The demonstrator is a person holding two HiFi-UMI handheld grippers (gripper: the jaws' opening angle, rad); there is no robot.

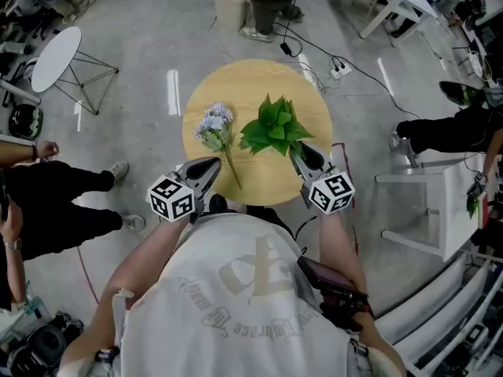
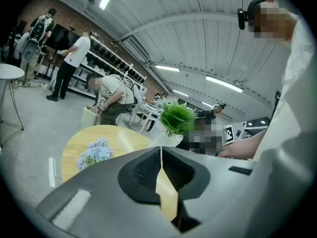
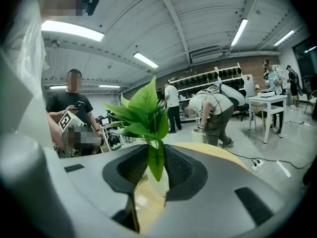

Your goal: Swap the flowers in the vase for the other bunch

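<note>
Right gripper [image 3: 156, 157] with jaws close around the green leafy bunch [image 3: 143, 115] — seemingly pinching its drooping leaf

Head view: vase [image 2: 168, 140] fully hidden under the green bunch [image 1: 275, 128]. Left gripper view shows only its upper part, base behind the left claw [image 2: 161, 151]. Right claw [image 3: 155, 157] tips run under the leaves in head view. Right gripper view: a leaf hangs in the gap between the jaws, pad contact can't be made out (vase just a pale blur behind). Blue flowers [image 1: 214, 124]: stems hidden behind the claw body in left gripper view. Table [image 1: 314, 93] near edge covered by the person [image 1: 251, 289] and both claws. Person's arms cut off at bottom edge. Items on the shelves [image 2: 114, 61] too small to tell.
</note>
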